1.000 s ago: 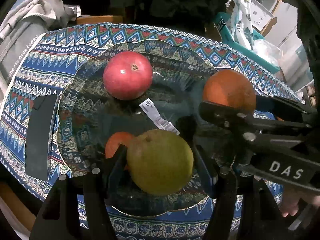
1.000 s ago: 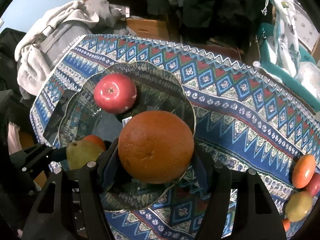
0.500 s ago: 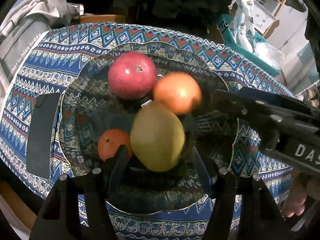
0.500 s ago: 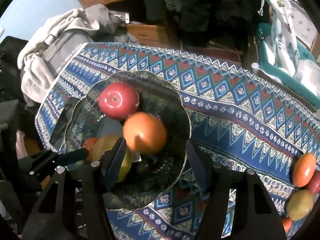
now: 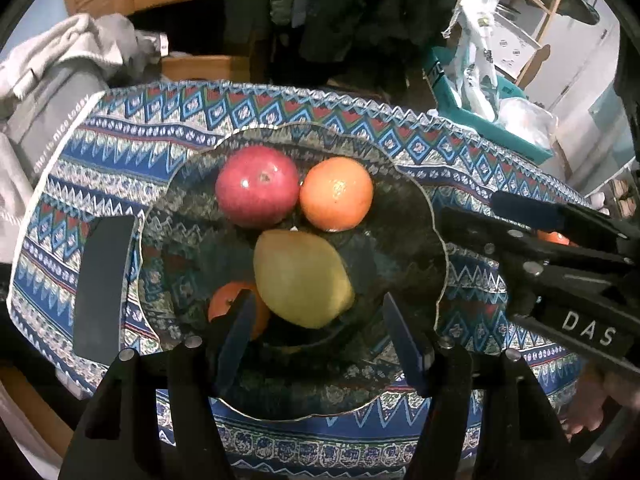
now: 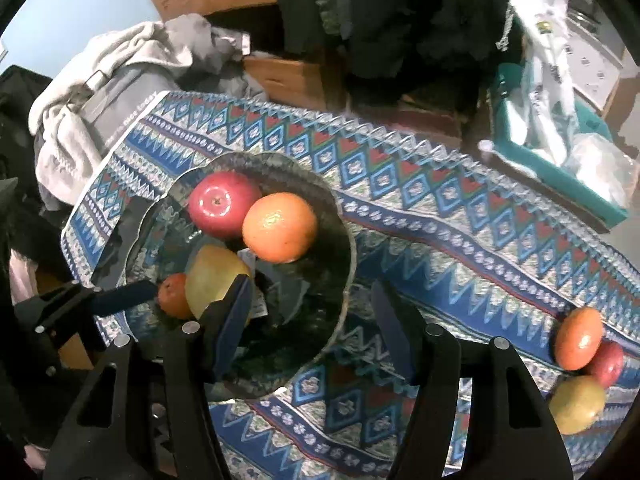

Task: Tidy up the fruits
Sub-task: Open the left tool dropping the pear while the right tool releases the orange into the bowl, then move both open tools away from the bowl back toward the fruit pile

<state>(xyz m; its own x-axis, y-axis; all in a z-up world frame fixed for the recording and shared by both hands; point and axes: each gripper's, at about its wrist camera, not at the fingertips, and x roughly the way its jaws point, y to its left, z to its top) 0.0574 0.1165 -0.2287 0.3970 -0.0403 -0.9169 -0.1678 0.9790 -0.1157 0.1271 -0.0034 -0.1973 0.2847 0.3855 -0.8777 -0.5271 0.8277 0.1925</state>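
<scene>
A glass bowl (image 5: 436,216) on the patterned cloth holds a red apple (image 5: 256,186), an orange (image 5: 336,194), a yellow-green pear (image 5: 300,276) and a small tangerine (image 5: 224,304). My left gripper (image 5: 320,336) hovers open above the bowl's near side, and the pear lies ahead of its fingers, untouched. My right gripper (image 6: 312,324) is open over the bowl's right rim (image 6: 348,240) with nothing between its pads. The orange (image 6: 280,226) rests against the apple (image 6: 220,204). More fruit lies at the right edge: an orange (image 6: 578,338), an apple (image 6: 608,362) and a pear (image 6: 576,404).
A flat black slab (image 5: 100,284) lies on the cloth left of the bowl. Grey clothes (image 5: 60,80) pile up at the far left, and a teal crate with bags (image 5: 480,120) stands at the far right. A person's hand (image 5: 588,412) holds the right gripper.
The left gripper let go of the pear and the right let go of the orange. Both fruits now lie in the bowl, the orange rolled against the apple. Both grippers rose.
</scene>
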